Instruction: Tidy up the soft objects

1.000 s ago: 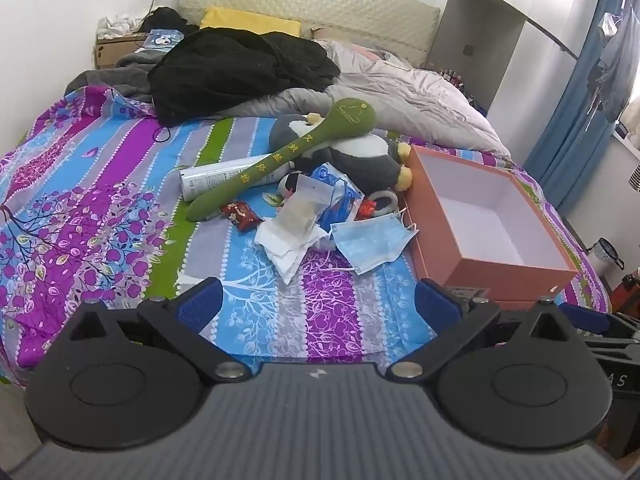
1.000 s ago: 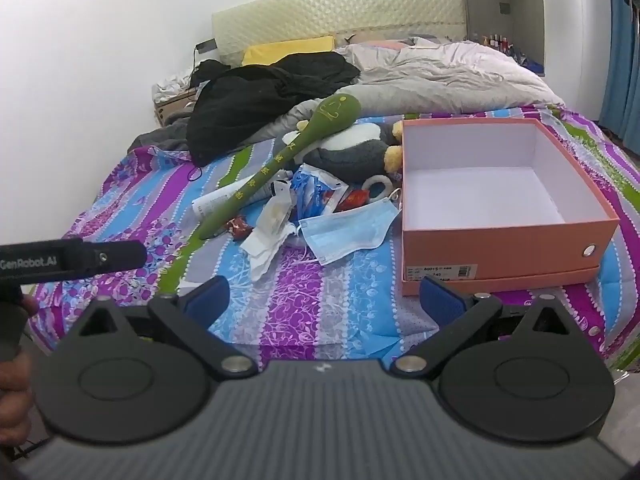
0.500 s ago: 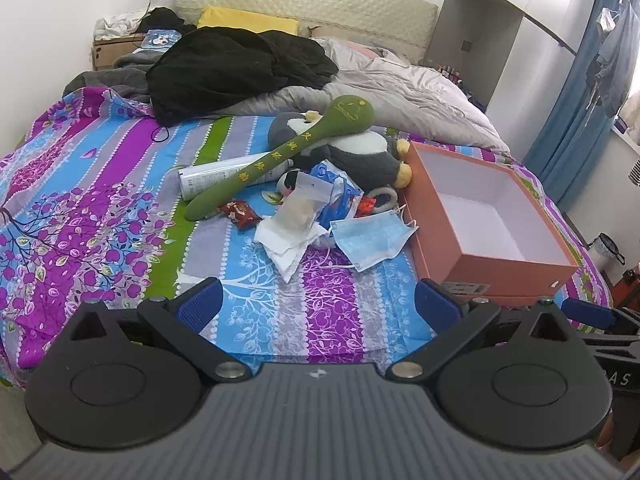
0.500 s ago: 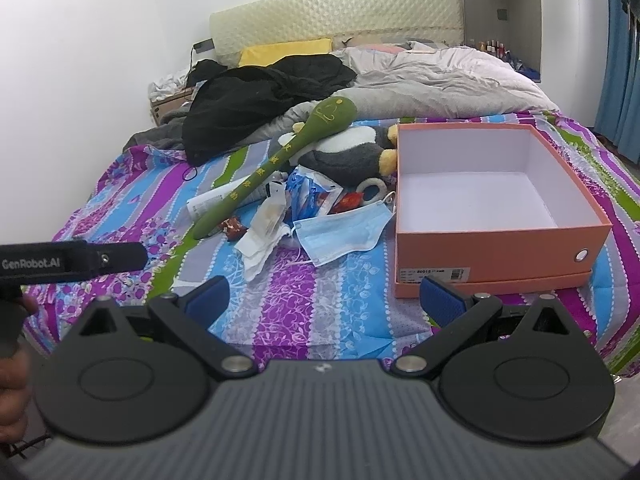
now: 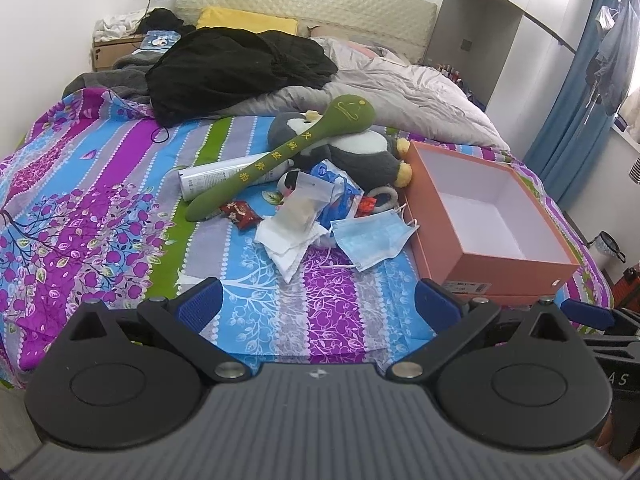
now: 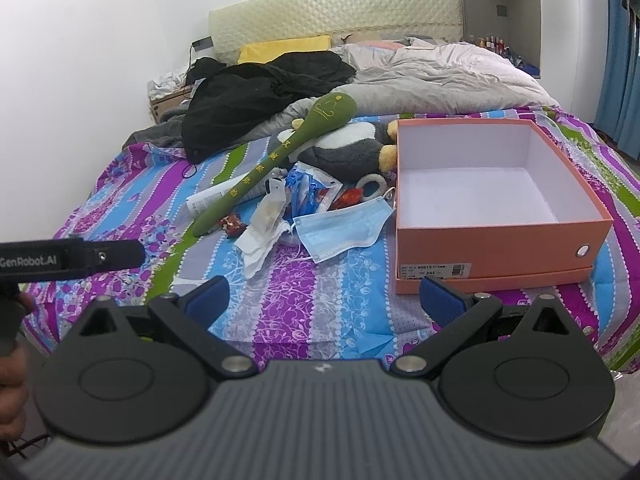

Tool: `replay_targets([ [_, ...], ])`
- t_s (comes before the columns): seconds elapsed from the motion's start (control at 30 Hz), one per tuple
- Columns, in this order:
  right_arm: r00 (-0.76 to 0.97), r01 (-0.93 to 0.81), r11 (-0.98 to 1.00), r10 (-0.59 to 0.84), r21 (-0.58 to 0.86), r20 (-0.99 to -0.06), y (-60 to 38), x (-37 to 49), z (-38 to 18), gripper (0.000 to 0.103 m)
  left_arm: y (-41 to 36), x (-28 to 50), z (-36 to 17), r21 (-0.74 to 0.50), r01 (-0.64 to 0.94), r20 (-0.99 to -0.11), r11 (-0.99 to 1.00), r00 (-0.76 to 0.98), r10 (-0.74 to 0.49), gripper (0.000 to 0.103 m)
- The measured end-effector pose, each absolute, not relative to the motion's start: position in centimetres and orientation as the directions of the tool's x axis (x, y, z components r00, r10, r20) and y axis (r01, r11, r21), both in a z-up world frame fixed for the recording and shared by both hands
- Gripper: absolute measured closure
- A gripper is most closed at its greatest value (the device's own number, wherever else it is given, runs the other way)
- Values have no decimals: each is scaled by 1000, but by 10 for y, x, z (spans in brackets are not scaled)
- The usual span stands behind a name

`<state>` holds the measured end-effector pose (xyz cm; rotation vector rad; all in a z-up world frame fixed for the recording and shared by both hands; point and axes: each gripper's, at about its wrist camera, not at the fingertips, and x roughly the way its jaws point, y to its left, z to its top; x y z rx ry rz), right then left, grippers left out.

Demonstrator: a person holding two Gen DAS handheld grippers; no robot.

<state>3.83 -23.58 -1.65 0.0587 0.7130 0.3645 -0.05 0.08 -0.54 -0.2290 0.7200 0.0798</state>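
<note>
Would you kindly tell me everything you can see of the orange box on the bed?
The orange box is an open cardboard shoebox without a lid over it, white inside and holding nothing. It sits upright on the patterned bedspread, seemingly nested in a shallow orange tray, perhaps its lid. The near side carries a white label with print and a small round metal-ringed hole. A blue face mask lies by its left near corner, and a plush penguin rests near its far left corner. Neither gripper touches it.
</note>
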Motion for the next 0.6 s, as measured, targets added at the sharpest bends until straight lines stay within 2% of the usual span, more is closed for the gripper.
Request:
replay_targets([
  [0.6,690,-302,934,352,191,-633,-237,39,-23,0,1,0,-8,-178,-155,-668,972,744,-4,0],
])
